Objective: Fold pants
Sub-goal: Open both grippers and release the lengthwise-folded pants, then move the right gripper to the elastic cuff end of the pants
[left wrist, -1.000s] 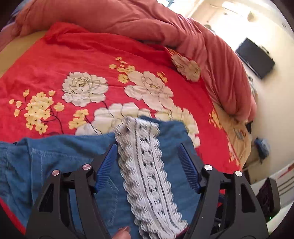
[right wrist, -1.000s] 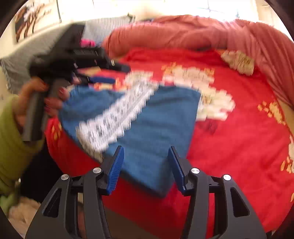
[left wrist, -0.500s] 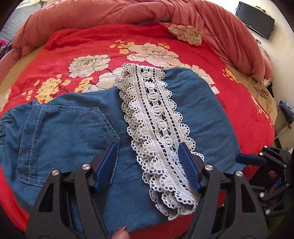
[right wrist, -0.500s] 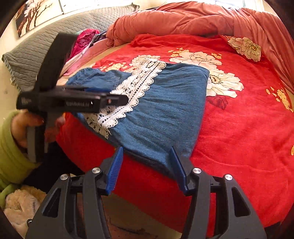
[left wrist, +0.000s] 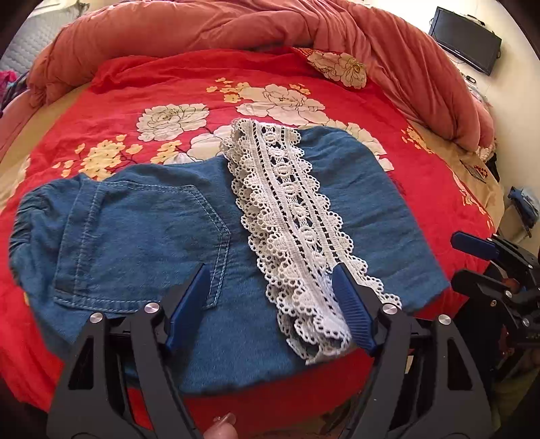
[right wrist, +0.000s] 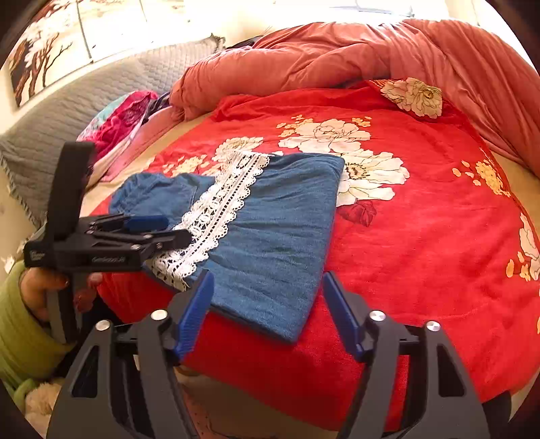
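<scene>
Blue denim pants lie folded flat near the front edge of the bed, back pocket up on the left, with a white lace hem band across the top. They also show in the right wrist view, with the lace. My left gripper is open and empty, hovering just over the pants' near edge. My right gripper is open and empty, off the bed edge at the pants' right corner. The left gripper also shows from the side in the right wrist view.
The bed has a red floral blanket. A bunched salmon duvet lines its far side. A grey quilted headboard and pink clothes lie to the left. A TV hangs on the right wall.
Both grippers have pulled back from the pants toward the bed's front edge and stay open. The pants now lie flat and still on the blanket.
</scene>
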`<state>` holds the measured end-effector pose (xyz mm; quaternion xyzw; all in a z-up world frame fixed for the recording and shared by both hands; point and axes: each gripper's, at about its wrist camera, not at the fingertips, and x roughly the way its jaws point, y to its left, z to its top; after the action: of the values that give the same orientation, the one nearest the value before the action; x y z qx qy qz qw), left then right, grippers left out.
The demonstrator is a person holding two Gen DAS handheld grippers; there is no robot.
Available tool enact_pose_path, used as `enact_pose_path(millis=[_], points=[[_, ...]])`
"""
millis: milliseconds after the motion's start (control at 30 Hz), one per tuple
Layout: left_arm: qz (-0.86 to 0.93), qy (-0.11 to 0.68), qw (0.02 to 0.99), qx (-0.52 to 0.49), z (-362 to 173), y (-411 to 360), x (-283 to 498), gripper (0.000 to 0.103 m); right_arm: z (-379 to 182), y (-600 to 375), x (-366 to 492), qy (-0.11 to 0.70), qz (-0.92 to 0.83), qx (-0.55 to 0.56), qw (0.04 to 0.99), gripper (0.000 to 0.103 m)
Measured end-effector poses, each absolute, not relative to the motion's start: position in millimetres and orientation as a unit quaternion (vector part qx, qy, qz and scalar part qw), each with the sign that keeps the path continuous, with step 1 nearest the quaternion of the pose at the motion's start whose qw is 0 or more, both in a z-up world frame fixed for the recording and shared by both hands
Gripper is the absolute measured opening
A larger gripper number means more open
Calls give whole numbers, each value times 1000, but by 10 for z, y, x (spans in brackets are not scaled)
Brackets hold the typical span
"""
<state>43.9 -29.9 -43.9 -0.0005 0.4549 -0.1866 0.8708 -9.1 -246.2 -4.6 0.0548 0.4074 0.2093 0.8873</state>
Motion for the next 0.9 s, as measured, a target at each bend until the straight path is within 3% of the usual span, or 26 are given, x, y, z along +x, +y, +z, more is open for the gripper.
enact_pose_path(millis=[200,500,900], points=[[-179,437,881,7,-268,-256,359,78,40,-2443,-120,393,199,56,896,81],[-166,414,895,13,-90,-156,244,93,115,-2418,-154,382,186,52,904,81],[-127,396,909,23,-2,111,149,93,215,-2190,-67,380,193,34,904,82]])
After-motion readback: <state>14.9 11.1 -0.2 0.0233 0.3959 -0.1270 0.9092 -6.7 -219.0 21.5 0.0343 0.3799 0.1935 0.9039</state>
